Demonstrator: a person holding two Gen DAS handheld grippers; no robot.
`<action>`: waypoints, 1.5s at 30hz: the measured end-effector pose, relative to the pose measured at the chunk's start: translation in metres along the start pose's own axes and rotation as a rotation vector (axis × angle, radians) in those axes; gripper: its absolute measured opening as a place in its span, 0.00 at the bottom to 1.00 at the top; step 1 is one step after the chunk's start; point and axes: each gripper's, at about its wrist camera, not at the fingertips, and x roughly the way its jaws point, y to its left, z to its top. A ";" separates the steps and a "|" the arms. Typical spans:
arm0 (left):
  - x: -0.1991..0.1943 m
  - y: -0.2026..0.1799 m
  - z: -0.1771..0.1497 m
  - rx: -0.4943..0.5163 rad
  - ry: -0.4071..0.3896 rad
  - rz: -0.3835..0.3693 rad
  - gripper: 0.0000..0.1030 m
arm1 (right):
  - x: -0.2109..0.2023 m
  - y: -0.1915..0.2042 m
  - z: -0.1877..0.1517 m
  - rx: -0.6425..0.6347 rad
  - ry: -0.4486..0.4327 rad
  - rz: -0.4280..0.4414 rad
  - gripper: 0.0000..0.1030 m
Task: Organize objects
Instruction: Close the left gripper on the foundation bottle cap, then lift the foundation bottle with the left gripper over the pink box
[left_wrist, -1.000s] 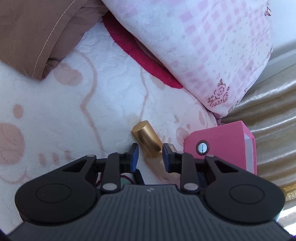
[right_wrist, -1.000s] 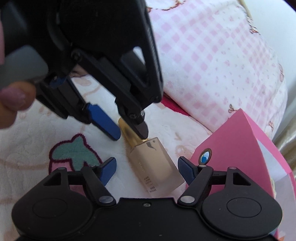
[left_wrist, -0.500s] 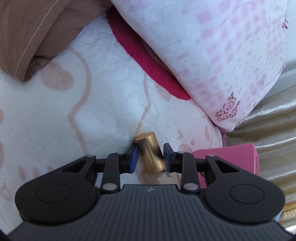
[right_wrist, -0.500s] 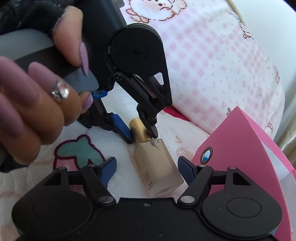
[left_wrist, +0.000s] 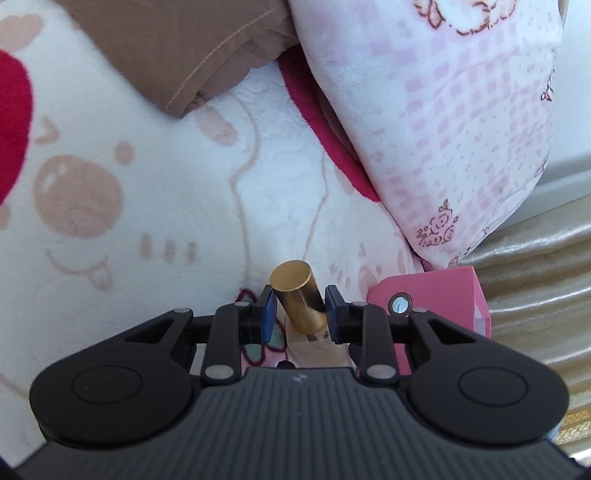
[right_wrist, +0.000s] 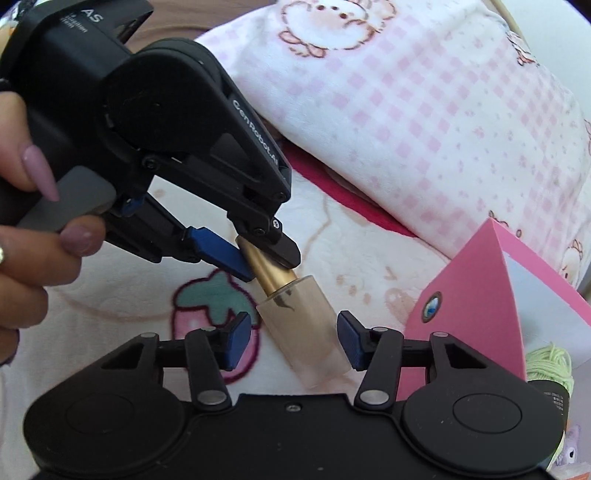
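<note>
Bottle (right_wrist: 301, 332): frosted beige body with a gold cap (left_wrist: 298, 301), tilted, cap end up and away from the right wrist camera, base down toward it. Base looks close to the blanket (left_wrist: 155, 206); can't tell if it touches.

Left gripper (left_wrist: 298, 308) is clenched on the gold cap, blue pads pressed on both sides of it. Right wrist view confirms: left gripper (right_wrist: 258, 260) comes in from upper left of the bottle, one blue finger and one black finger pinching the cap just above the shoulder of the bottle. The person's hand (right_wrist: 33, 236) with long mauve nails grips that tool's handle, left of the bottle.

Right gripper (right_wrist: 293, 339) is released: fingers spread to either side of the bottle body, visible gap on both sides, not touching it.

Pink box (right_wrist: 476, 306) sits just right of the bottle, with a small round blue-and-white sticker (right_wrist: 430, 306) on the face nearest the bottle. Green yarn (right_wrist: 550, 365) is right of the bottle, past the box. Strawberry print (right_wrist: 210, 310) on the blanket lies just left of the bottle. Pink checked pillow (right_wrist: 424, 122) is beyond the bottle, up and right. Brown fabric (left_wrist: 184, 48) lies beyond the bottle, up and left.
</note>
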 end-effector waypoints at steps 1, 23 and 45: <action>-0.002 0.003 -0.001 -0.011 0.000 0.003 0.26 | -0.002 0.002 0.000 -0.009 0.000 0.010 0.56; -0.021 0.010 -0.006 0.049 0.005 0.042 0.24 | 0.016 -0.038 -0.002 0.147 0.066 0.192 0.52; -0.028 0.009 -0.041 0.027 0.027 0.075 0.37 | 0.040 -0.062 -0.022 0.329 0.062 0.388 0.43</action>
